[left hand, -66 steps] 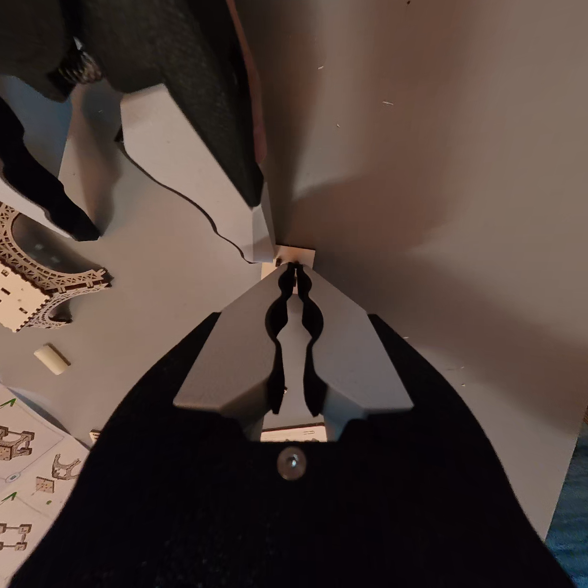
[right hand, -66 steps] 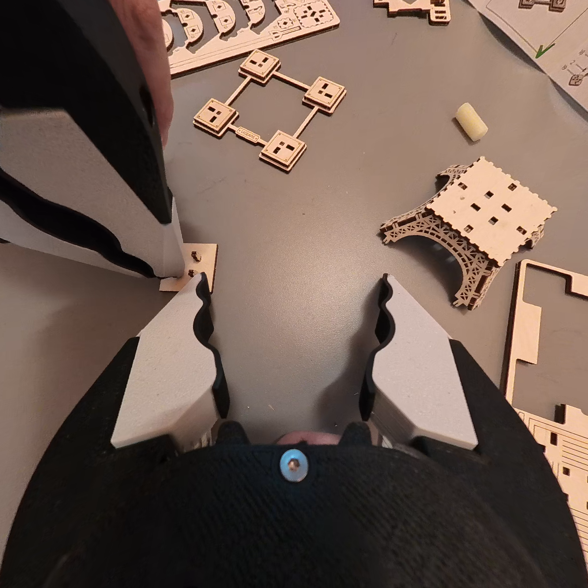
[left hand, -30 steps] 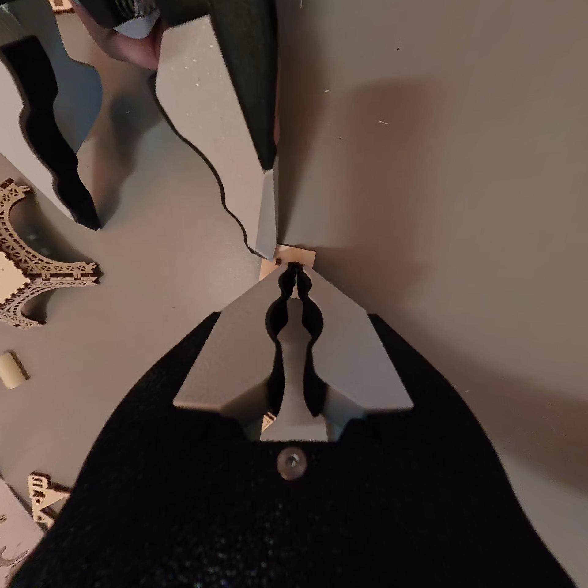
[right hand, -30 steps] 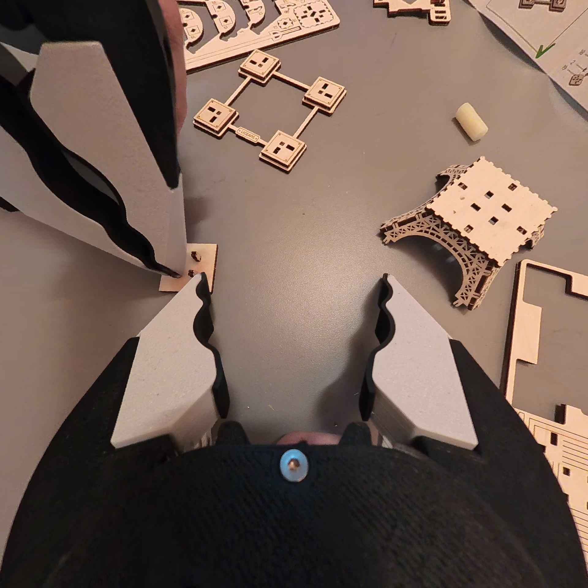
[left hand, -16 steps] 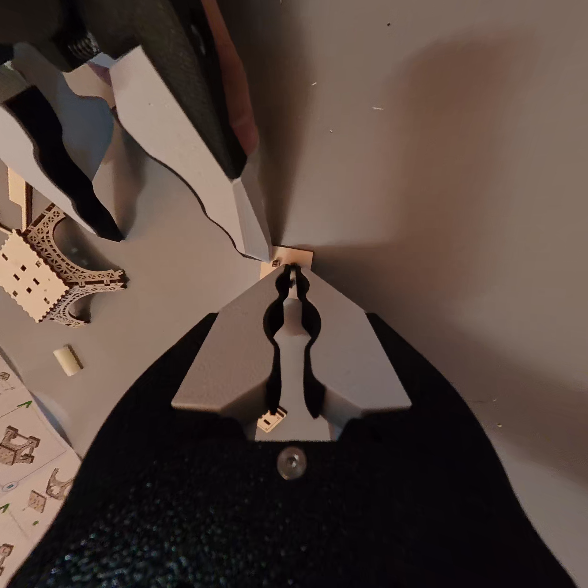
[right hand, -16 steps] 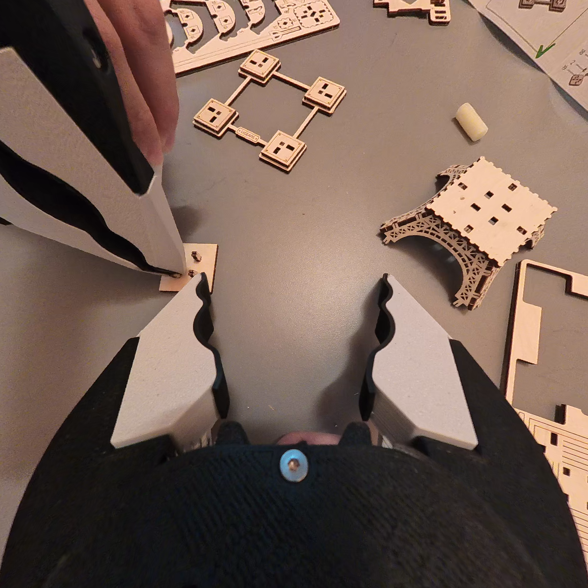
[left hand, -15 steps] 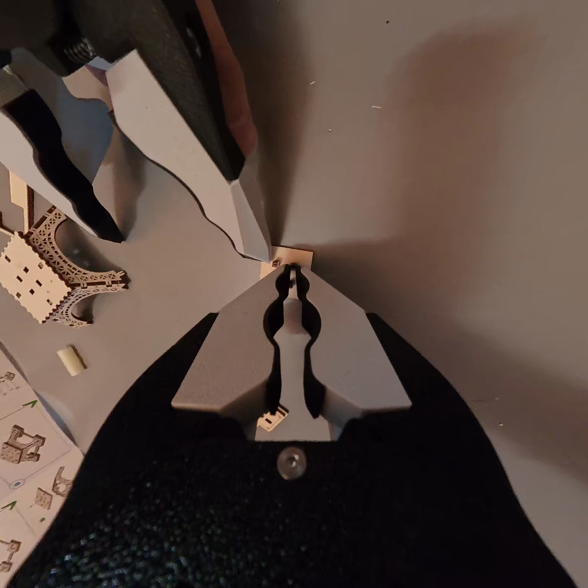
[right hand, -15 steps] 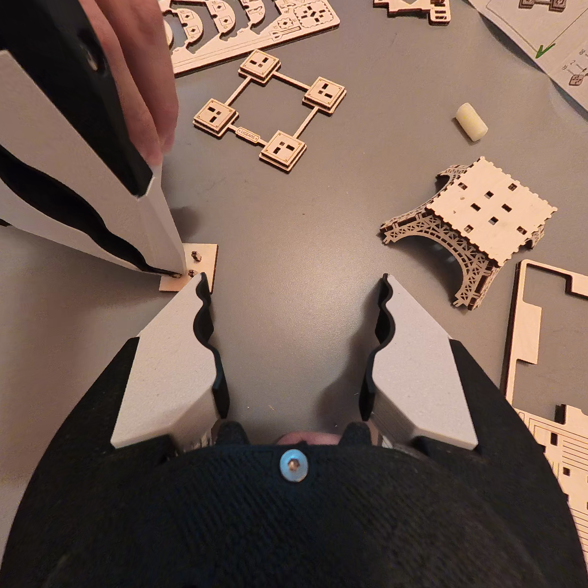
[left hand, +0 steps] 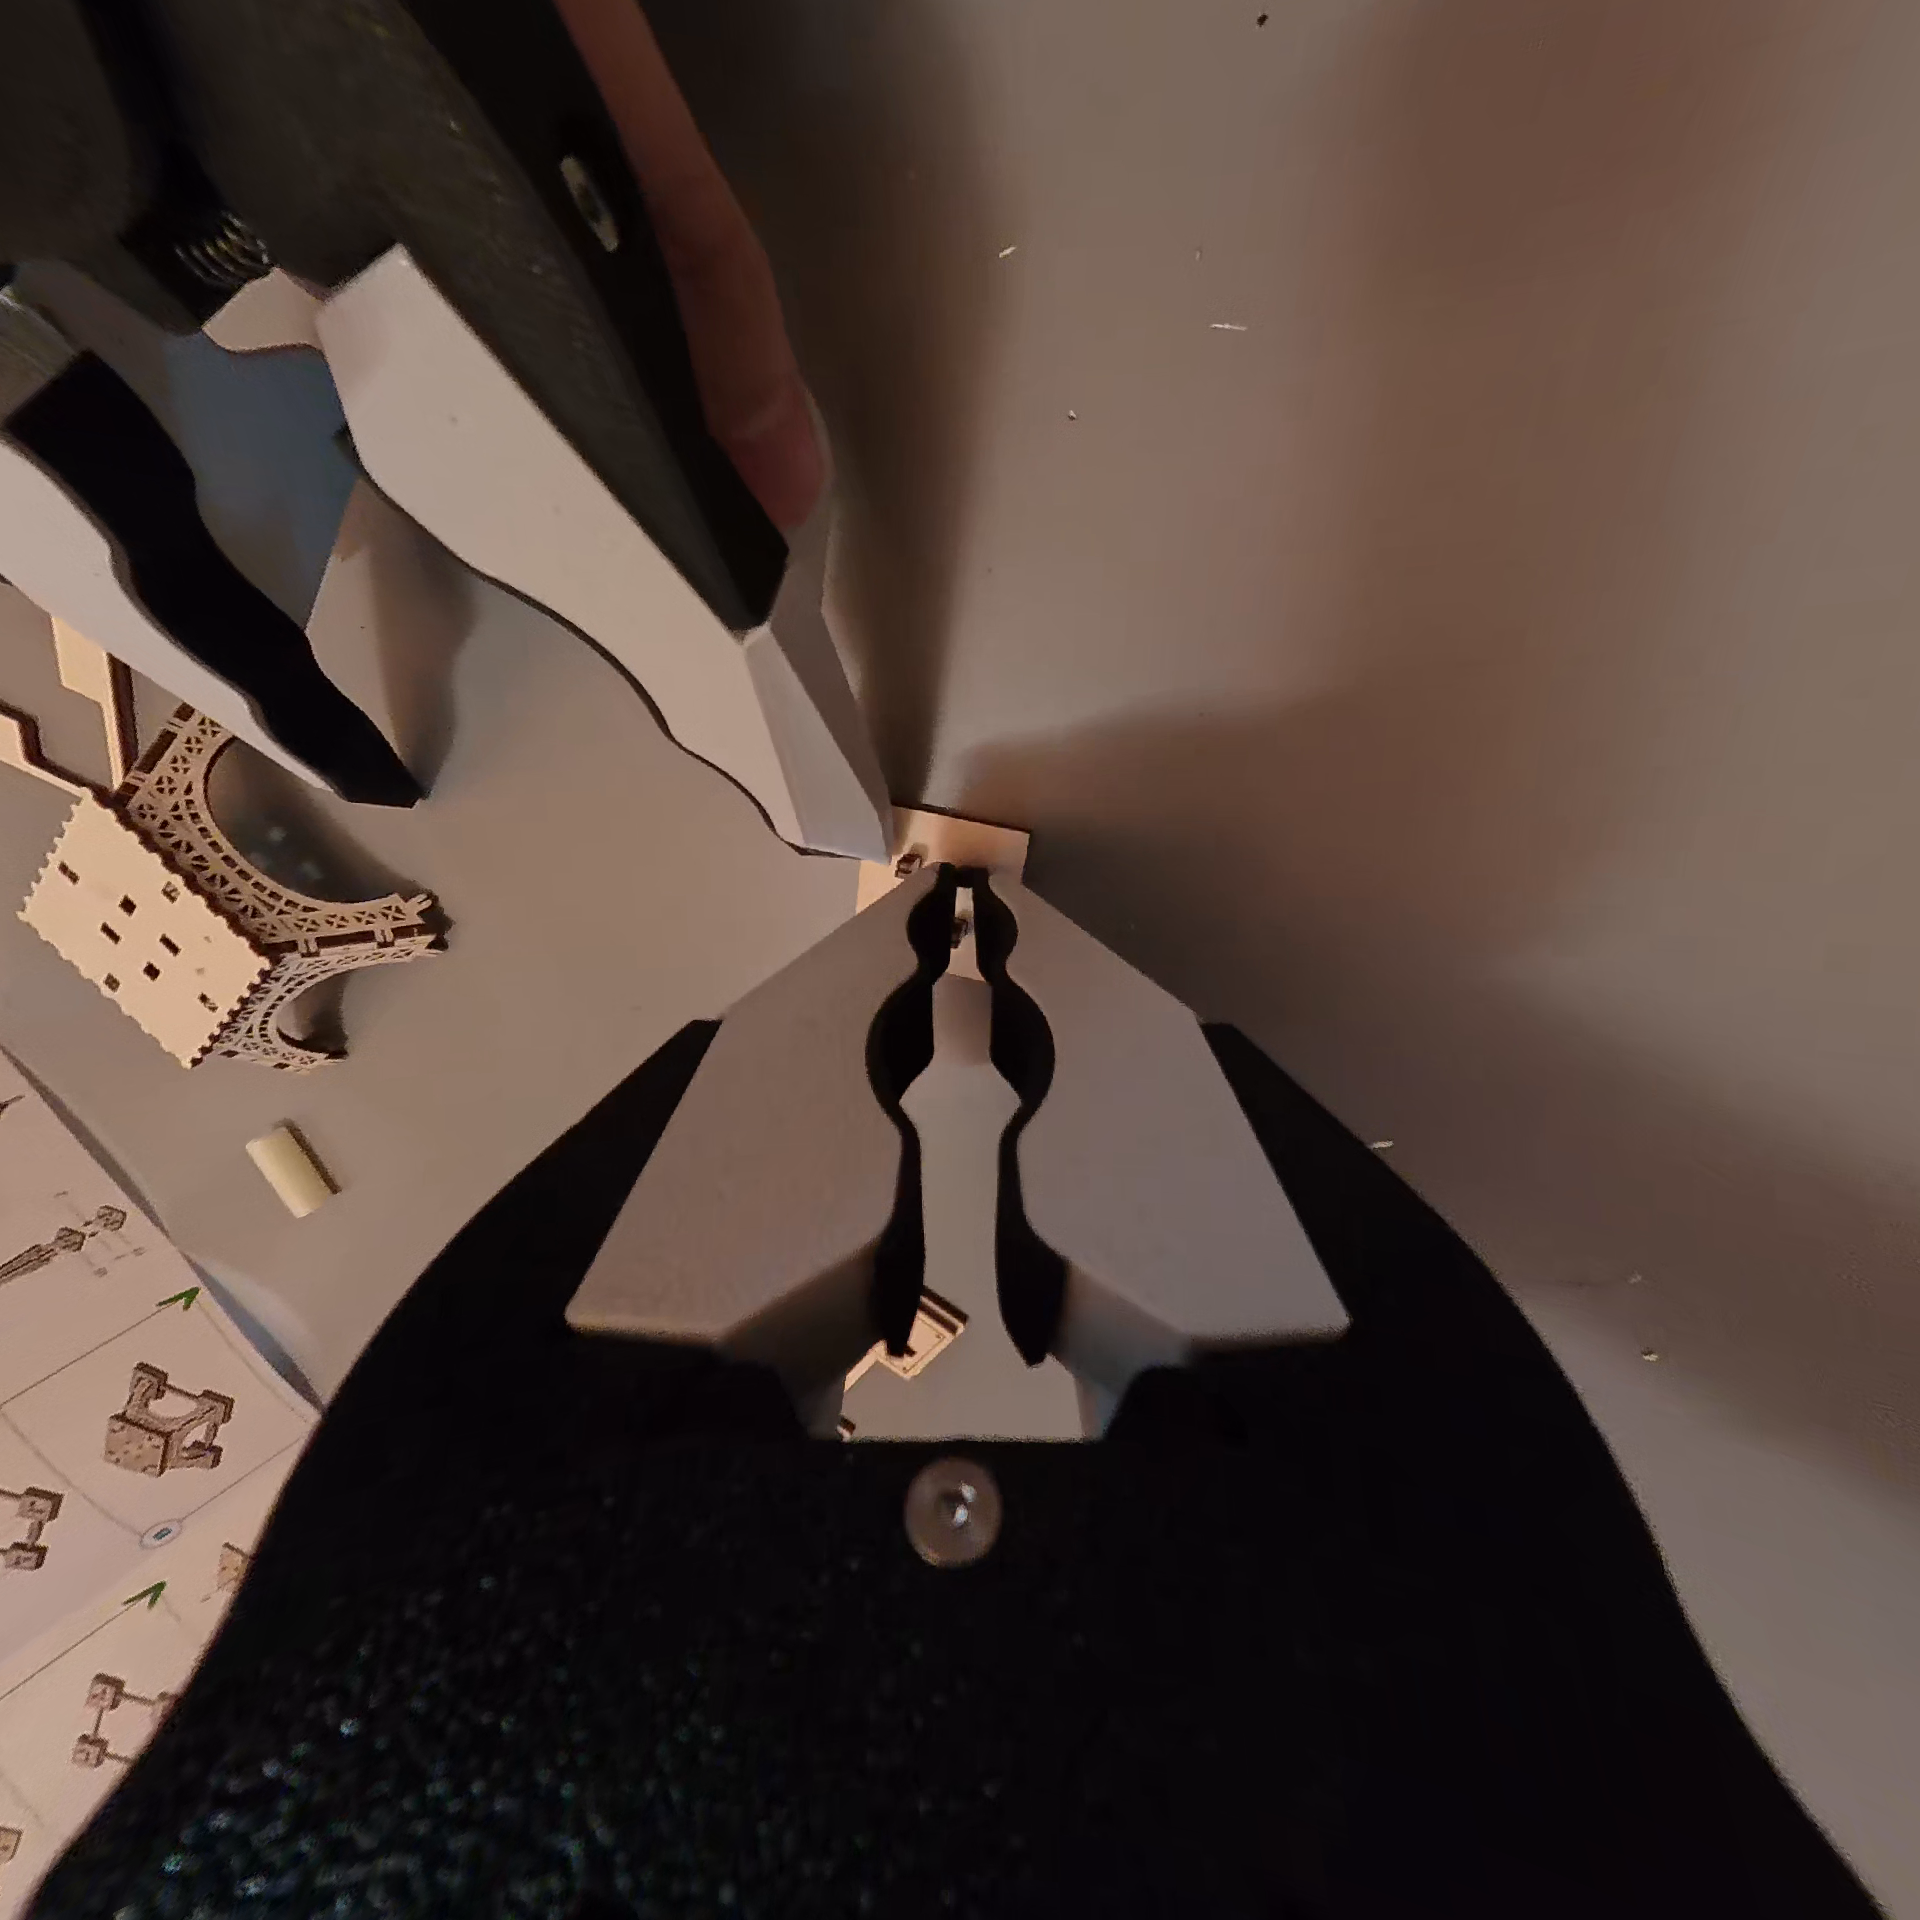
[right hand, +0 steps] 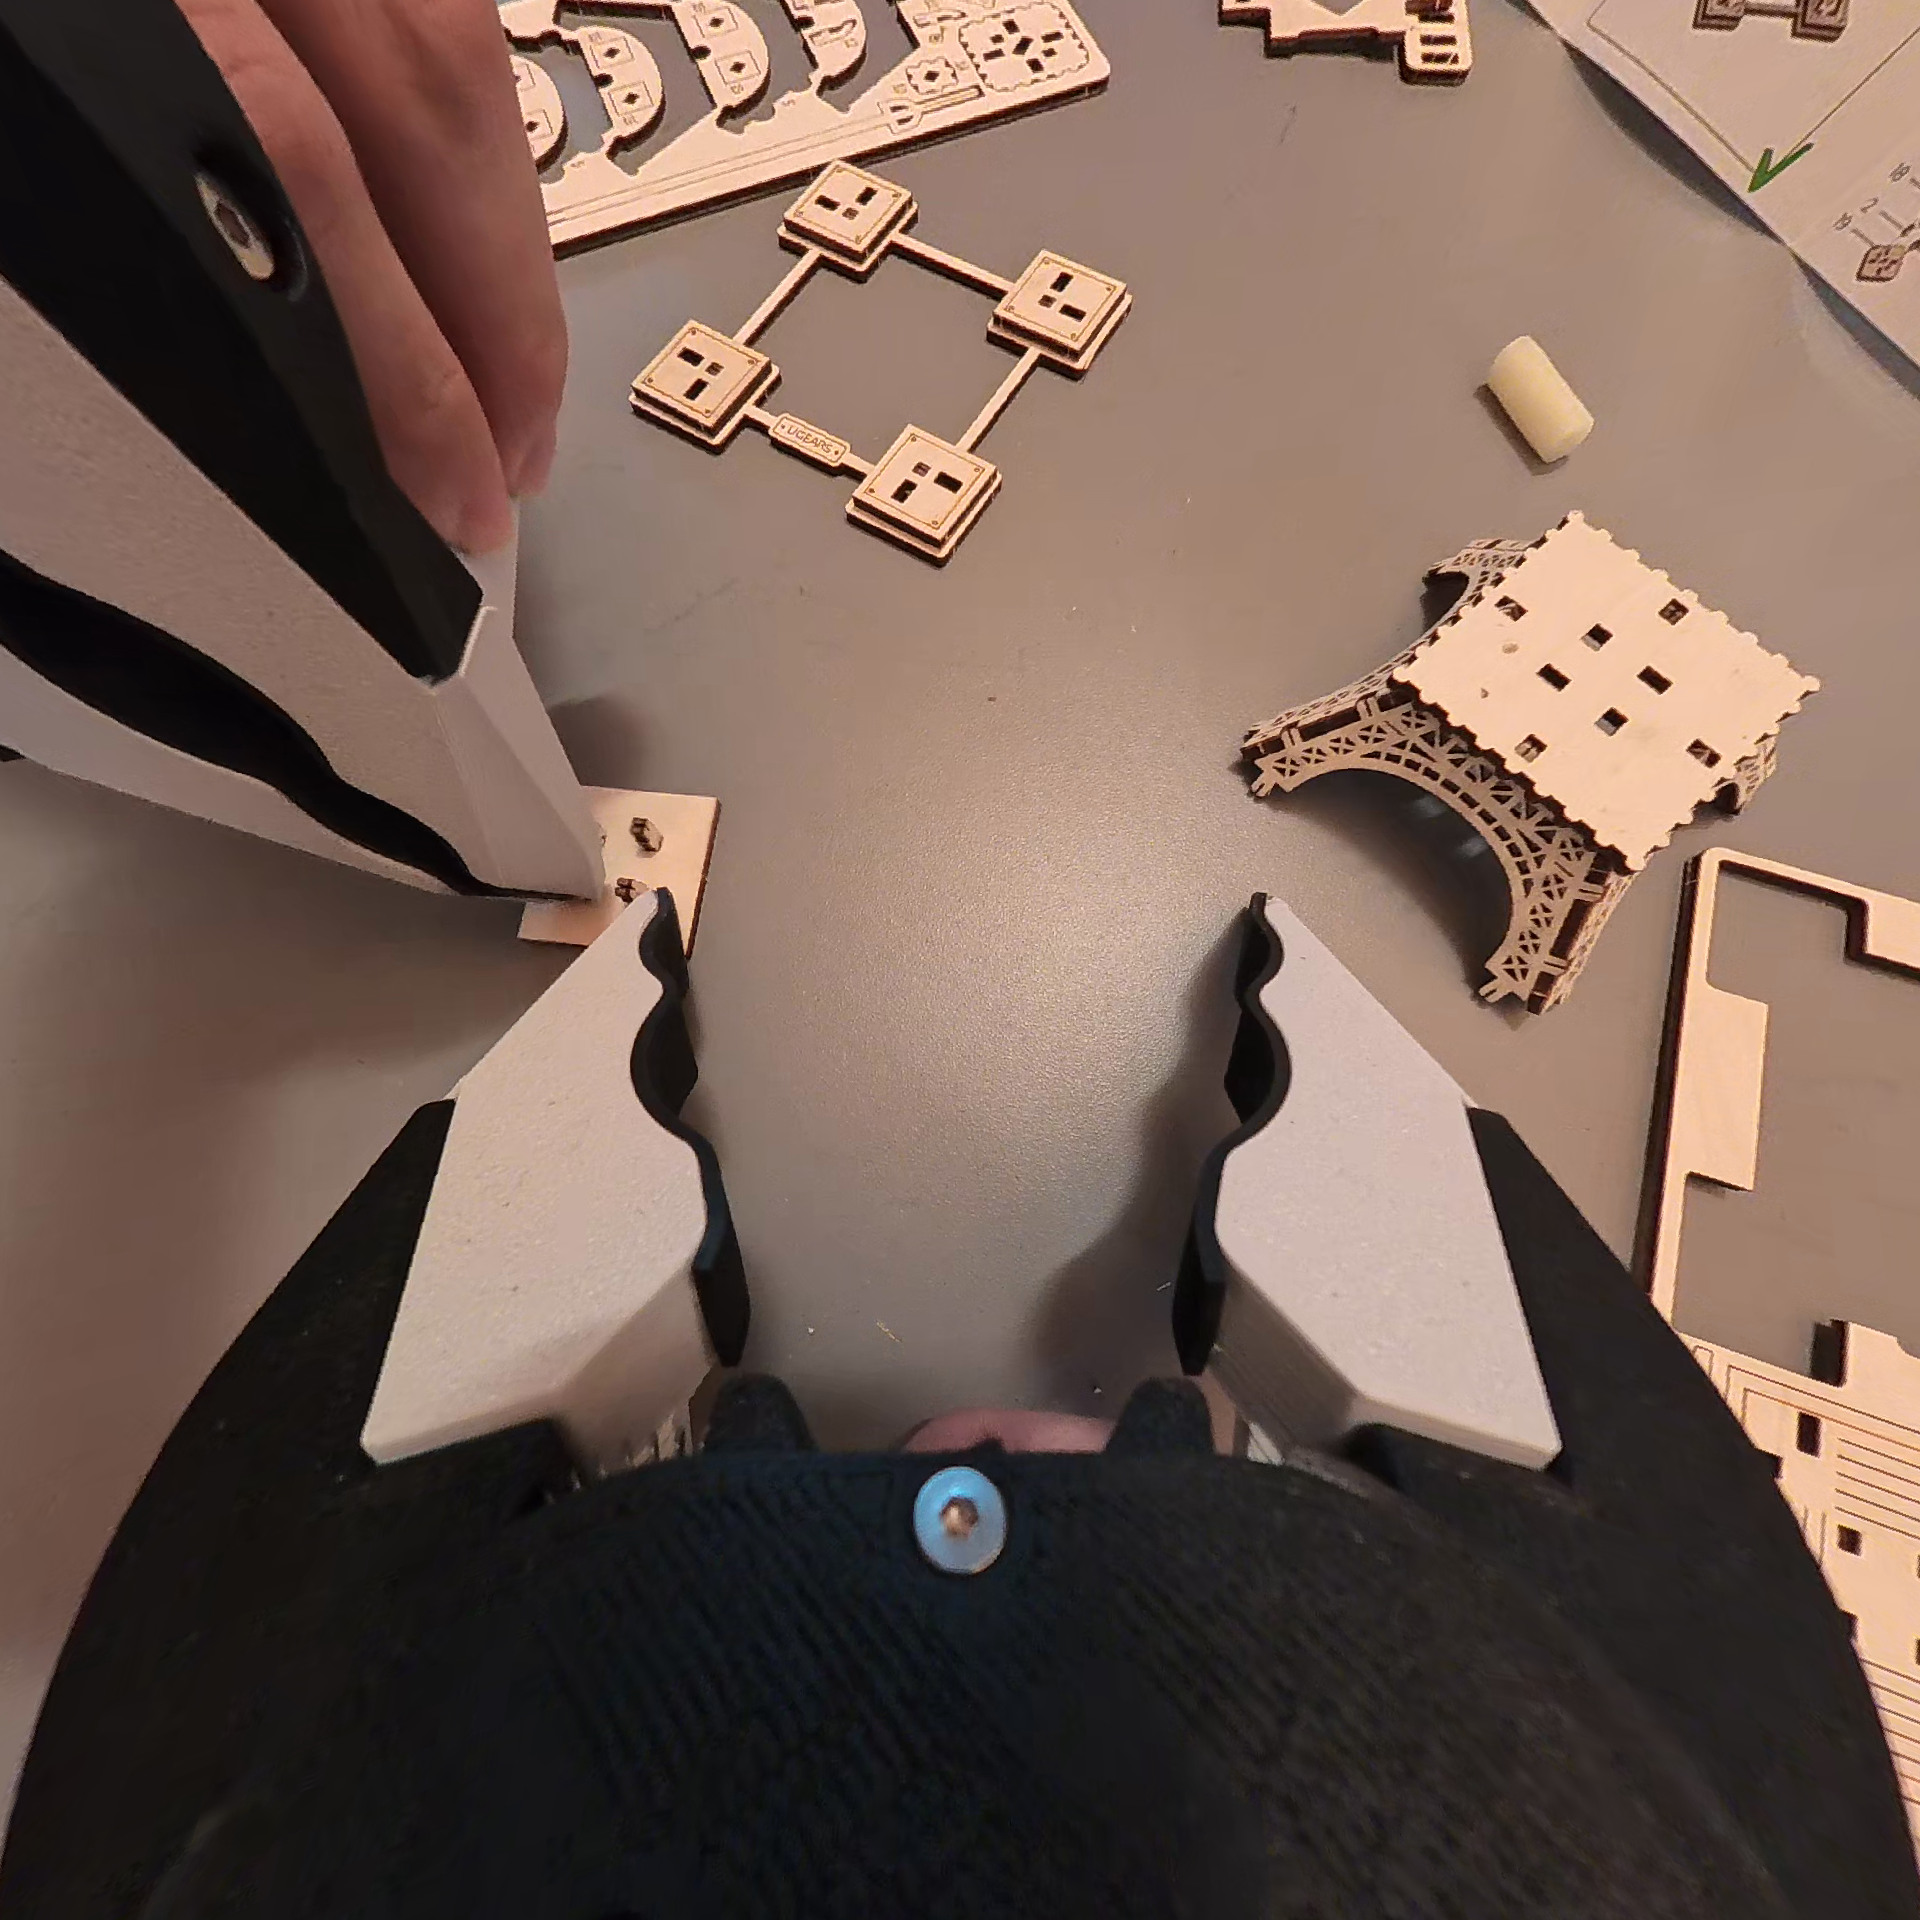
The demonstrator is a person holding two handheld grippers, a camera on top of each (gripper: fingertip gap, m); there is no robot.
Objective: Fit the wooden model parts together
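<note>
A small square wooden plate (right hand: 670,831) with tiny pegs lies flat on the grey table and also shows in the left wrist view (left hand: 977,836). My left gripper (left hand: 958,883) is shut, its tips pressed down on the plate. I cannot tell whether they pinch a peg. It shows in the right wrist view (right hand: 582,883) with a hand on it. My right gripper (right hand: 961,914) is open and empty, and its left fingertip (right hand: 655,909) touches the plate's near edge. A lattice tower base (right hand: 1558,727) lies to the right.
A square wooden frame with corner pads (right hand: 883,353) lies beyond the plate. Punched wooden sheets lie at the top (right hand: 810,94) and right (right hand: 1818,1195). A white cylinder (right hand: 1538,410) and an instruction sheet (right hand: 1829,135) are at the far right. The white cylinder (right hand: 1538,410) sits 12 cm or so from the ends of my right fingers. The left camera catches it too, in the left wrist view (left hand: 284,1162).
My left gripper has swung and tilted about its tips, which stay on the plate; the hand on it shows more. My right gripper and the plate have not moved.
</note>
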